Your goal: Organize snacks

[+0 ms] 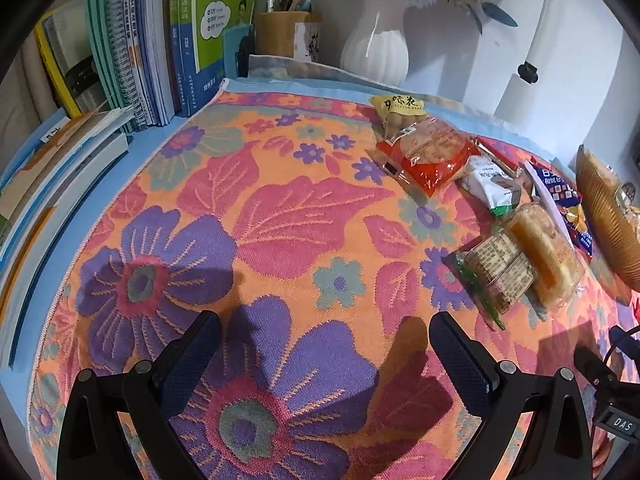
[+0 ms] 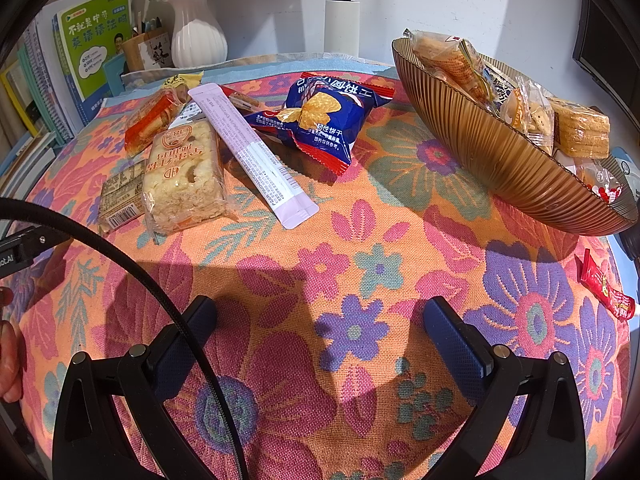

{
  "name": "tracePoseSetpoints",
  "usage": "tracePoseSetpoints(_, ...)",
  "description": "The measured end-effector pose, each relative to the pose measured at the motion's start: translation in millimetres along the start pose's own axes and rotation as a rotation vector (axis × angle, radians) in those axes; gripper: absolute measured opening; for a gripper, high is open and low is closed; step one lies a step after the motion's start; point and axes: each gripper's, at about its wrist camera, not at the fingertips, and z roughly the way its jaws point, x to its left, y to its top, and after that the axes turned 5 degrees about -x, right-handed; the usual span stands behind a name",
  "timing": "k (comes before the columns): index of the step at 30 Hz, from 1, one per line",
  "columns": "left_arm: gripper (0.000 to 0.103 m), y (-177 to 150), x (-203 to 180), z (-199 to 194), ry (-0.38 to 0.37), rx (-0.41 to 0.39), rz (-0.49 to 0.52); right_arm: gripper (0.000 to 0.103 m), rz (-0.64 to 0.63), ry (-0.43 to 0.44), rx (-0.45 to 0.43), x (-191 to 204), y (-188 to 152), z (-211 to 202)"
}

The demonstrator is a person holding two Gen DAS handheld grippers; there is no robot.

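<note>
Several snack packets lie on the floral cloth: a blue biscuit bag, a long lilac sachet, a clear-wrapped cake bar, an orange-red packet and a small red stick at the right edge. A brown ribbed glass bowl holds several wrapped snacks. In the left wrist view the orange-red packet, cake bar and bowl lie to the right. My left gripper and right gripper are both open and empty above the cloth.
Books stand and lie along the left. A wooden pen holder and a white vase with blue flowers stand at the back by the wall. A black cable crosses the right wrist view.
</note>
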Motion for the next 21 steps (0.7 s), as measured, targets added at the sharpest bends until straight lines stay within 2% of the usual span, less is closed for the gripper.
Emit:
tracePoseSetpoints(6, 0.103, 0.2, -10.0, 6.3, 0.047, 0.024, 0.053, 0.103, -0.001, 0.000, 0.000, 0.3, 0.3, 0.2)
tracePoseSetpoints(16, 0.103, 0.0, -7.8, 6.1, 0.038, 0.025, 0.048, 0.103, 0.000, 0.018, 0.004, -2.3, 0.6, -1.0)
tracePoseSetpoints(21, 0.103, 0.0, -8.2, 6.1, 0.038, 0.027, 0.049, 0.103, -0.058, 0.075, 0.051, -6.2, -0.9, -6.1)
